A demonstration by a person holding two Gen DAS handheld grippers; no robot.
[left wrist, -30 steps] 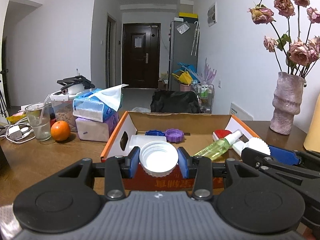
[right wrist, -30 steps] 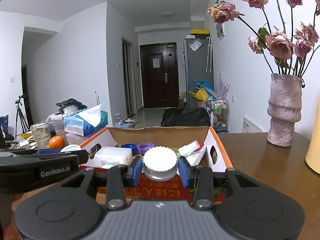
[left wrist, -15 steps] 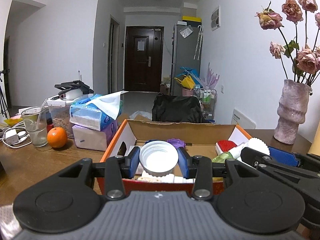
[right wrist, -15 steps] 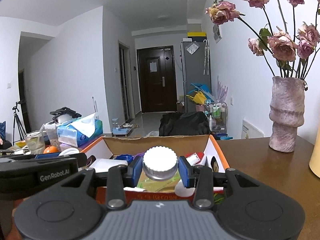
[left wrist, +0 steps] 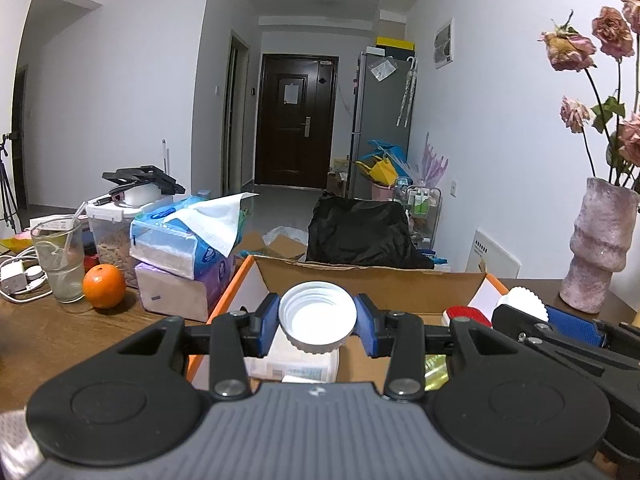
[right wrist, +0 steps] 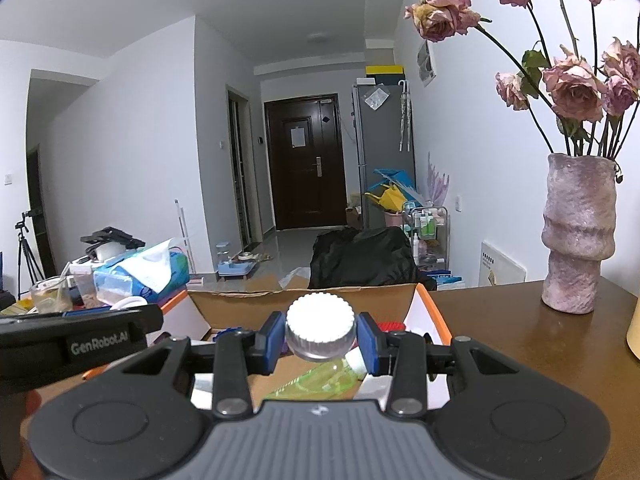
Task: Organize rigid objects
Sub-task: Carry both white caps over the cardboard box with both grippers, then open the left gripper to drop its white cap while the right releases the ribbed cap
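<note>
Since the earlier frames both grippers have travelled forward over the near wall of the open cardboard box with orange-edged flaps [left wrist: 256, 268], whose red front panel has dropped out of sight, so more of its inside now lies under the fingers.

Left wrist view: the left gripper [left wrist: 317, 322] has its blue-padded fingers [left wrist: 267, 322] clenched on a wide white screw-on plastic lid [left wrist: 318, 316], threaded hollow facing the camera. It hangs above a white rectangular container [left wrist: 298, 364] lying in the box. The right gripper's black frame [left wrist: 560, 344] crosses the lower right, just beside. Toward the desk's left edge sit an orange [left wrist: 104, 286], a drinking glass with a straw [left wrist: 60, 264] and stacked tissue packs [left wrist: 184, 248].

Right wrist view: the right gripper [right wrist: 320, 334] grasps a smaller white ribbed bottle cap [right wrist: 319, 328], top toward the camera, above a clear green plastic bottle [right wrist: 320, 380] inside the box. A mottled pink ceramic vase [right wrist: 576, 232] stands well apart toward the desk's right edge.

The step in hand looks like carrying both caps into the box. Next, each hand probably needs to lower and release onto a bare patch of the floor. Room is tight: the grippers ride side by side and the box is already crowded, while the desk to the right lies open.
</note>
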